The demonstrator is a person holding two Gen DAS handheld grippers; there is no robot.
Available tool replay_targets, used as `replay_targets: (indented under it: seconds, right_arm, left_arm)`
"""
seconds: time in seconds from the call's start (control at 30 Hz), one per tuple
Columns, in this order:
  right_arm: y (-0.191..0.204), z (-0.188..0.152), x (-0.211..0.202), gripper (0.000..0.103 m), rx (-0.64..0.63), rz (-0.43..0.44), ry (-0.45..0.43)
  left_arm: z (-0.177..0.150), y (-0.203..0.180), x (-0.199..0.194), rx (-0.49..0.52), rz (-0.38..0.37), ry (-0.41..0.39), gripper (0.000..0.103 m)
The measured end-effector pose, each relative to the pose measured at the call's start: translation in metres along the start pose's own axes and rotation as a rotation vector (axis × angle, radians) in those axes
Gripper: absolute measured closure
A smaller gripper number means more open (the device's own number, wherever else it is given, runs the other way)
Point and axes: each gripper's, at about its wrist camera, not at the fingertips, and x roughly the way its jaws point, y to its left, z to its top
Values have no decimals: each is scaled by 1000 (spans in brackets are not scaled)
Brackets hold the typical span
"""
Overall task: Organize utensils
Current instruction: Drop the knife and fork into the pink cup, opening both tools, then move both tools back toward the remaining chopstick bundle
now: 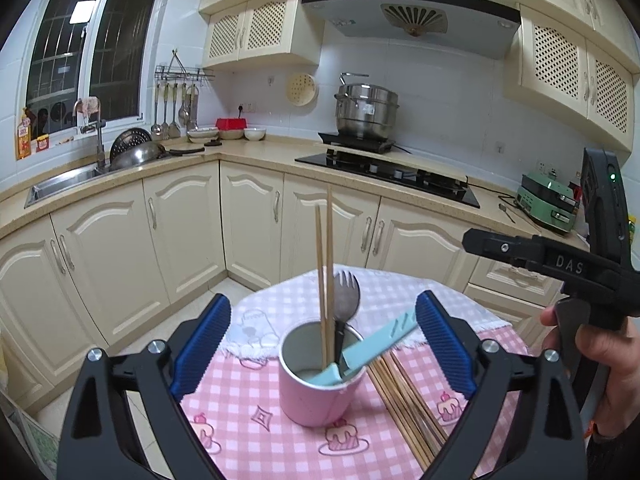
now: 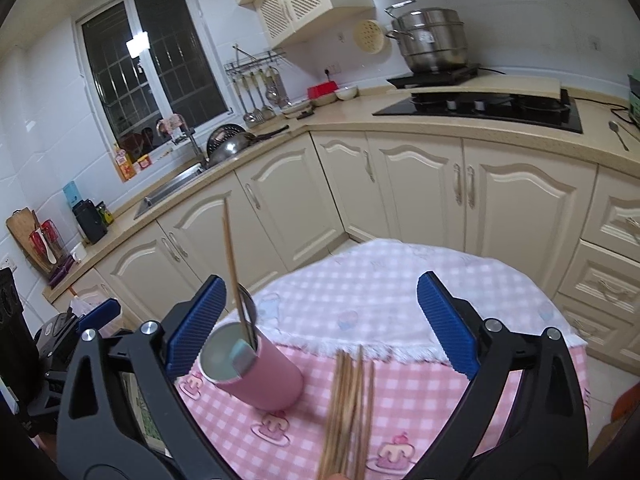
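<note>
A pink cup (image 1: 316, 392) stands on the pink checked tablecloth (image 1: 248, 432). It holds two wooden chopsticks (image 1: 324, 272), a metal spork (image 1: 347, 296) and a light blue utensil (image 1: 372, 350). A bundle of chopsticks (image 1: 408, 404) lies on the cloth right of the cup. My left gripper (image 1: 324, 344) is open around the cup, above it. My right gripper (image 2: 320, 320) is open and empty over the table, with the cup (image 2: 260, 376) at its left finger and the bundle (image 2: 348, 404) below it.
The small round table (image 2: 380, 272) stands before cream kitchen cabinets (image 1: 256, 216). A sink (image 1: 64, 184) sits at the left, a black hob (image 1: 392, 172) and a steel pot (image 1: 366, 110) at the back. A spoon (image 2: 618, 134) lies on the counter.
</note>
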Motion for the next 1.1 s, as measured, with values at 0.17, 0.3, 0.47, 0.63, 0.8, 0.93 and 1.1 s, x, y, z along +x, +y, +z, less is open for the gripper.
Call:
replay_targets:
  seconds: [0.17, 0.3, 0.47, 0.63, 0.8, 0.93, 1.1]
  right_arm:
    - [-17, -11, -5, 8, 26, -29, 43]
    - [-28, -23, -7, 9, 39, -52, 81]
    - [-40, -41, -8, 8, 50, -73, 132]
    - [-49, -54, -8, 8, 65, -80, 163]
    - [-53, -65, -4, 8, 64, -83, 198]
    - [-54, -75, 2, 9, 53, -87, 238]
    - [-59, -90, 11, 9, 44, -97, 299]
  left_arm:
    - [-13, -9, 3, -2, -4, 40, 11]
    - [-24, -16, 4, -8, -13, 68, 11]
    - [-43, -28, 11, -12, -27, 119, 11]
    - [-61, -36, 23, -20, -30, 183, 11]
    - [-79, -42, 36, -25, -23, 240, 11]
    - [-94, -45, 53, -27, -1, 301, 11]
    - [-115, -52, 78, -4, 38, 390, 12]
